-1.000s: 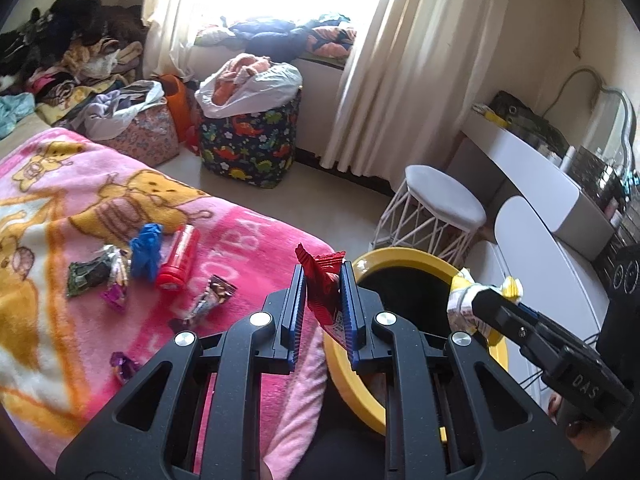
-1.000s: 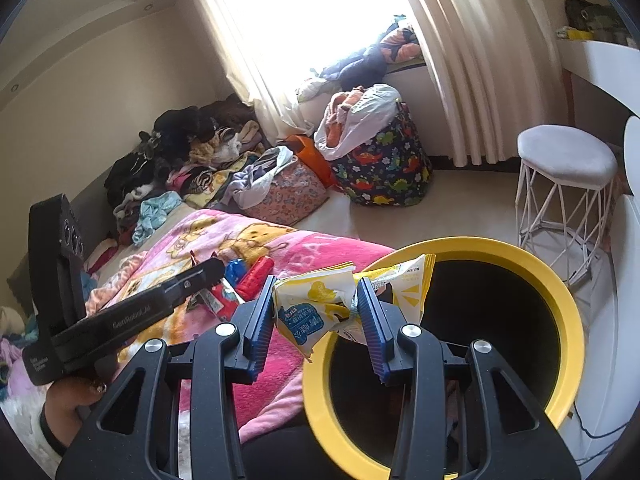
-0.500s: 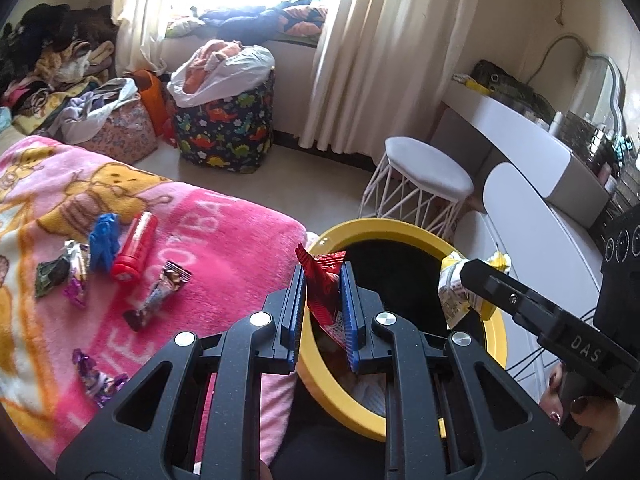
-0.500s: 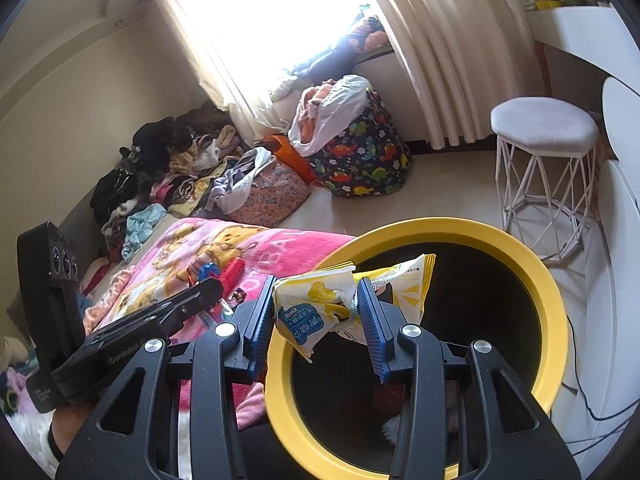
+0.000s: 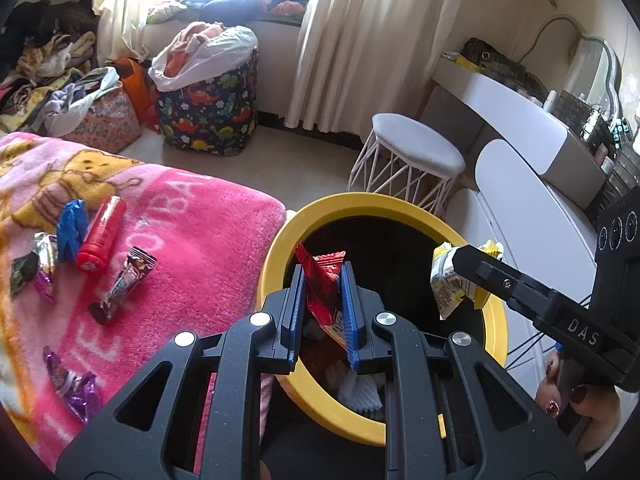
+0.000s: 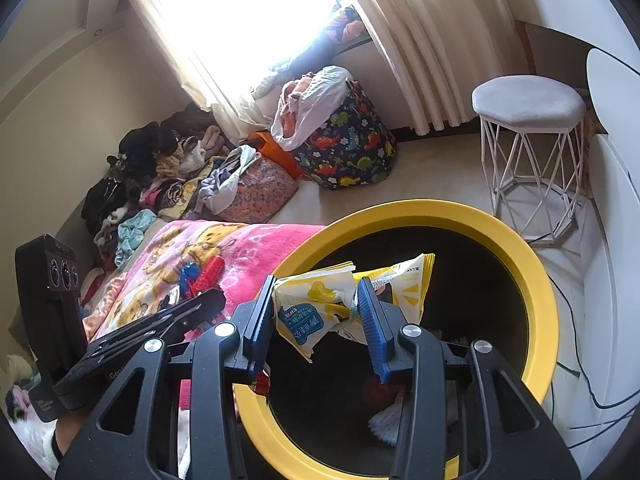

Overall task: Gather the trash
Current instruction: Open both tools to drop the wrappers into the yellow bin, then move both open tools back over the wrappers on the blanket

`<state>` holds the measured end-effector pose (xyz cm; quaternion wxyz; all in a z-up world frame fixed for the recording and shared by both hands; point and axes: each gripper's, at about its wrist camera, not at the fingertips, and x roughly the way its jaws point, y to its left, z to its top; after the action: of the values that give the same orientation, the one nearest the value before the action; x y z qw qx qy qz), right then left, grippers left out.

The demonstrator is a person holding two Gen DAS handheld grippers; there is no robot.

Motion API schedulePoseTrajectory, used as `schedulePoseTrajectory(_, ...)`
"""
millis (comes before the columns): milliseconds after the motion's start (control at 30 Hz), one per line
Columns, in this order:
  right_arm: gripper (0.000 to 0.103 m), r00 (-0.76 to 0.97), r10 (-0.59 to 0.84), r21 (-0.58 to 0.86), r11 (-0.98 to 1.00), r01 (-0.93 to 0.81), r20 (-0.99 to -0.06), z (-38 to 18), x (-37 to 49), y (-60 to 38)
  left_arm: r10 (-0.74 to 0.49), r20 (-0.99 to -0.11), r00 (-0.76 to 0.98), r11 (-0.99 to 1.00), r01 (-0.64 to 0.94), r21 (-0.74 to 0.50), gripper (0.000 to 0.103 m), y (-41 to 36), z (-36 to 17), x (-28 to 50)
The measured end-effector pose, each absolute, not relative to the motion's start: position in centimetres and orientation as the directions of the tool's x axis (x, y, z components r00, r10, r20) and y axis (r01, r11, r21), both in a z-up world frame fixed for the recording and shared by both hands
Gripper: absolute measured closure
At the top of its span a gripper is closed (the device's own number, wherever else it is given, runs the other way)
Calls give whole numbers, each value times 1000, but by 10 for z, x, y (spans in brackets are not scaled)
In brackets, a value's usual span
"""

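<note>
**A:** Status on the left?

**B:** My left gripper (image 5: 323,300) is pinched narrow on a red wrapper (image 5: 322,292); the blue pads press it flat from both sides, and its top corner sticks up past the fingertips. It hangs over the mouth of the yellow-rimmed bin (image 5: 400,204), just inside the rim at about 9 o'clock of the opening.

**A:** And the right?

**B:** My right gripper (image 6: 316,312) is clamped at a moderate width on a crumpled yellow and white snack bag (image 6: 320,300). The bag bulges out past both pads and trails toward 2 o'clock. It also sits above the bin's opening; from the left camera I see it near the rim at 3 o'clock (image 5: 452,280).

**A:** Anything inside the bin?

**B:** Something white and ribbed (image 5: 356,388) lies at the bottom, plus a reddish scrap I cannot make out.

**A:** What is left on the bed?

**B:** On the pink blanket (image 5: 192,264), at 9 to 10 o'clock from my left gripper: a red tube (image 5: 100,240), a blue wrapper (image 5: 71,228) touching its side, a brown candy wrapper (image 5: 124,284) just beside the tube, a dark wrapper (image 5: 24,276) at the frame edge, and a purple wrapper (image 5: 74,384) nearer me, at 8 o'clock.

**A:** Surroundings?

**B:** White stool (image 5: 416,152) beyond the bin at 12 o'clock, dinosaur-print hamper (image 5: 208,120) by the curtains.
</note>
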<state>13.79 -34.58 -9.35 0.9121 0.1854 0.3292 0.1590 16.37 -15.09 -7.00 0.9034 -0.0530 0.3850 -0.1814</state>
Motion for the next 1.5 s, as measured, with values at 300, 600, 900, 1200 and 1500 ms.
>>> schedulePoseTrajectory(300,61,721,402,452,881,-137,-565,-103,143,-353,-408,-689,599,912,305,-275,91,-156,-80,168)
schedulePoseTrajectory(600,47,726,375,426,896,-124,-577,-100,142,-351,-415,-664,623,910,277,-309,42,-142,-73,166)
schedulePoseTrajectory(900,39,749,350,378,915,-144,-563,-87,137,-339,-374,-619,690,926,246,-286,12,-125,-54,157)
schedulePoseTrajectory(1200,34,763,352,348,921,-177,-543,-73,132,-322,-337,-589,734,938,211,-275,11,-105,-40,152)
schedulePoseTrajectory(1500,32,758,374,321,919,-228,-534,-65,133,-300,-305,-567,765,944,166,-284,11,-78,-34,150)
